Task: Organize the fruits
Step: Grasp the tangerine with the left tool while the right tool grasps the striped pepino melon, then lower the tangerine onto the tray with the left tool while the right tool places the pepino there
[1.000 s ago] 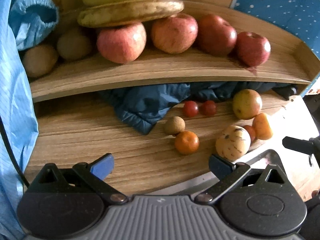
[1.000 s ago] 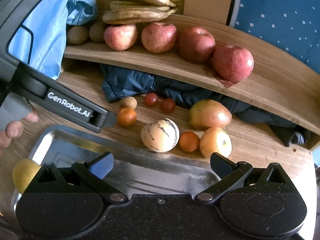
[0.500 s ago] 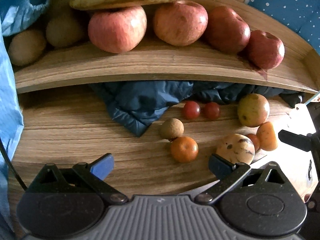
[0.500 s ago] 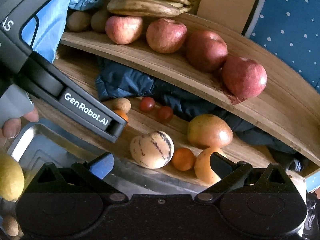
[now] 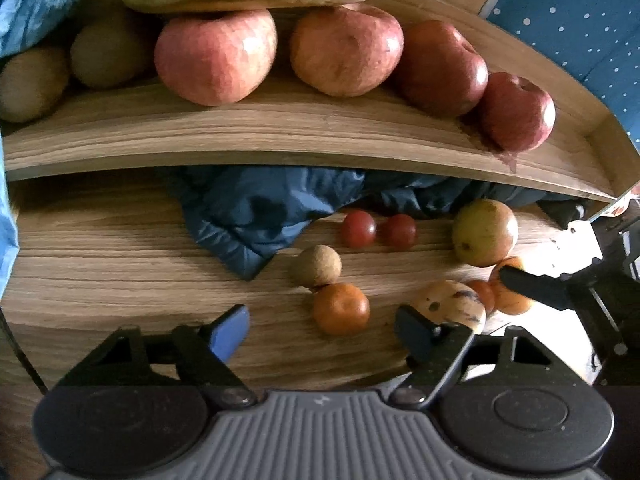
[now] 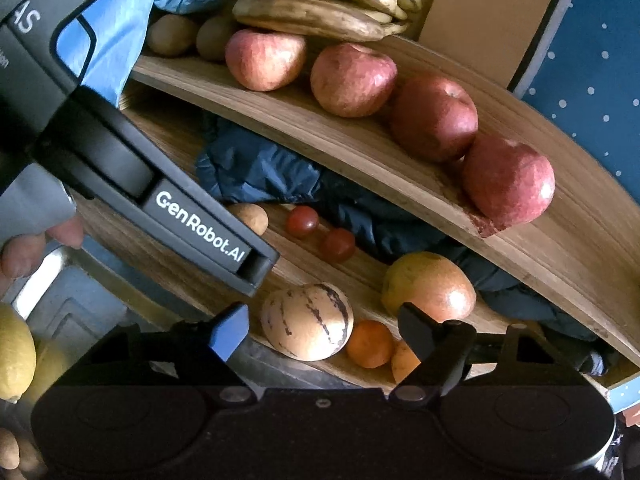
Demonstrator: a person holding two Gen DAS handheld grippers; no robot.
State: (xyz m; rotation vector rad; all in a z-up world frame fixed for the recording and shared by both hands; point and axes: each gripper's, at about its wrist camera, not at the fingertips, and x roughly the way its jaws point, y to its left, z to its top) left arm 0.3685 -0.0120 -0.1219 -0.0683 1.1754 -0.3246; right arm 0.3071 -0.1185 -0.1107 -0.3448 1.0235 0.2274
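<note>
Sitting on the wooden table (image 5: 120, 280), in front of the dark blue cloth (image 5: 256, 216), is a small orange (image 5: 341, 309). It touches a little brown round fruit (image 5: 316, 266) that lies between it and the cloth. Two small red tomatoes (image 5: 378, 230) lie side by side right at the cloth's edge. To the right of the cloth are a striped pale melon (image 6: 308, 322), a big yellow-red mango (image 6: 428, 286), and two more orange fruits (image 6: 370, 343) tucked beside the melon.

The left gripper (image 5: 320, 330) has its fingers wide apart, with nothing between them. It hangs just over the table, and the small orange is right in front of the gap. The right gripper (image 6: 322, 330) is spread apart too and holds nothing; the striped melon is just ahead of it.

Above the cloth is a wooden shelf (image 5: 280, 132). Four red apples (image 5: 216, 60) stand in a row on it, with bananas (image 6: 312, 16) on top at the back and brown kiwis (image 5: 104, 56) beside them.
</note>
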